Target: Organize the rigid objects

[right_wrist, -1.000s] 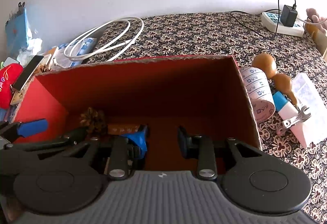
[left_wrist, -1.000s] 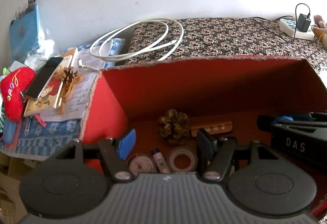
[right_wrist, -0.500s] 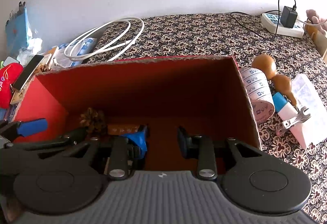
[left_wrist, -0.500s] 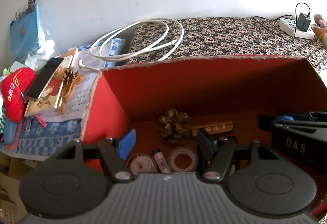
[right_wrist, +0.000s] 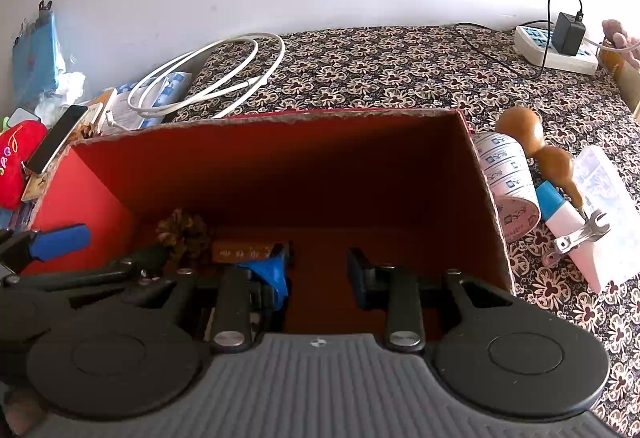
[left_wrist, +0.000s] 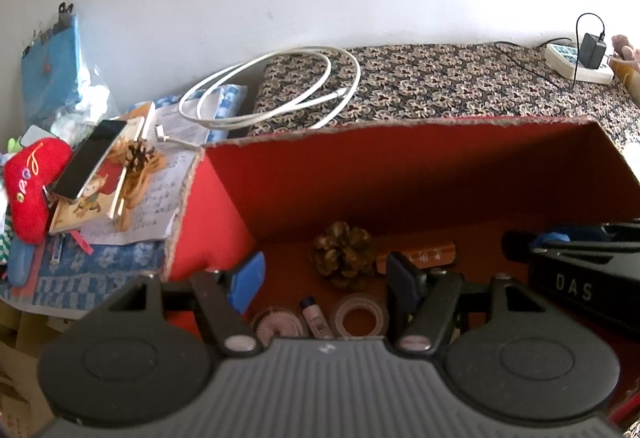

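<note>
A red cardboard box [left_wrist: 400, 174] stands open on the patterned table. On its floor lie a pine cone [left_wrist: 344, 254], an orange-brown bar [left_wrist: 432, 254], a clear tape roll [left_wrist: 360, 318], a small tube [left_wrist: 316, 318] and a toothed round disc [left_wrist: 276, 326]. My left gripper [left_wrist: 324, 278] hangs over these, open, with nothing held. My right gripper [right_wrist: 318, 272] hovers over the box's bare right half, open by a narrow gap and empty. Outside the box [right_wrist: 280, 166], to its right, lie a label roll [right_wrist: 508, 178], a brown gourd [right_wrist: 532, 146], a white-and-blue bottle [right_wrist: 560, 214] and a small wrench [right_wrist: 584, 234].
A clear plastic case [right_wrist: 608, 198] lies at the far right. A white cable [left_wrist: 272, 94] coils behind the box. To the left are a phone [left_wrist: 88, 162] on a book, a second pine cone [left_wrist: 136, 154] and a red plush [left_wrist: 28, 186]. A power strip [right_wrist: 552, 46] sits back right.
</note>
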`<state>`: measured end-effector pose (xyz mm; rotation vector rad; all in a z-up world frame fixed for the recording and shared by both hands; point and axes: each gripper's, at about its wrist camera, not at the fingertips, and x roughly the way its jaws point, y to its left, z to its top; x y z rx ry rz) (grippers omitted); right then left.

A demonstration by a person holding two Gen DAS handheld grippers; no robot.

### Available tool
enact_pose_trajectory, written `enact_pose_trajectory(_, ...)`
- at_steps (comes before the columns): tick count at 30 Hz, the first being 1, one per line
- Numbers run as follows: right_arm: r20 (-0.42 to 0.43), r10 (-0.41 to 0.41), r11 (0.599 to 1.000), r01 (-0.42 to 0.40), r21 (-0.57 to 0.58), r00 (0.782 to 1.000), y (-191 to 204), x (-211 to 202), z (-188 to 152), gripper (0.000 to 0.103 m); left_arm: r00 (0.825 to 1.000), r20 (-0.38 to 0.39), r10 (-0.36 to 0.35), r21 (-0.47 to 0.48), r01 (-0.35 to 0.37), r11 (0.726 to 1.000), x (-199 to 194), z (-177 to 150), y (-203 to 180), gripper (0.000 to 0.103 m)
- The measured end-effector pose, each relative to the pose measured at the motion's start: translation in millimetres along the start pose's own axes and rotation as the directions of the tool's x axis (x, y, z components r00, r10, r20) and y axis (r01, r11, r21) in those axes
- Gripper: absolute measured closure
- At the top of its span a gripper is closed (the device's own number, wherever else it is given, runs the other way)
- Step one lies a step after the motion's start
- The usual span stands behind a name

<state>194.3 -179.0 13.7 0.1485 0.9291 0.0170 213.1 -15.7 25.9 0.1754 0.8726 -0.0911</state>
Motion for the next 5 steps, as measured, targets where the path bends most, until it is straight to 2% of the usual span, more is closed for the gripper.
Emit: enact_pose_trajectory(5, -0.001, 0.0, 1.0, 0.0, 0.002, 1.0, 0.1, 0.1, 0.0, 0.087, 1.0, 0.001, 0.009, 0.006, -0.009, 1.0, 0.3, 0.0, -1.1, 0.034)
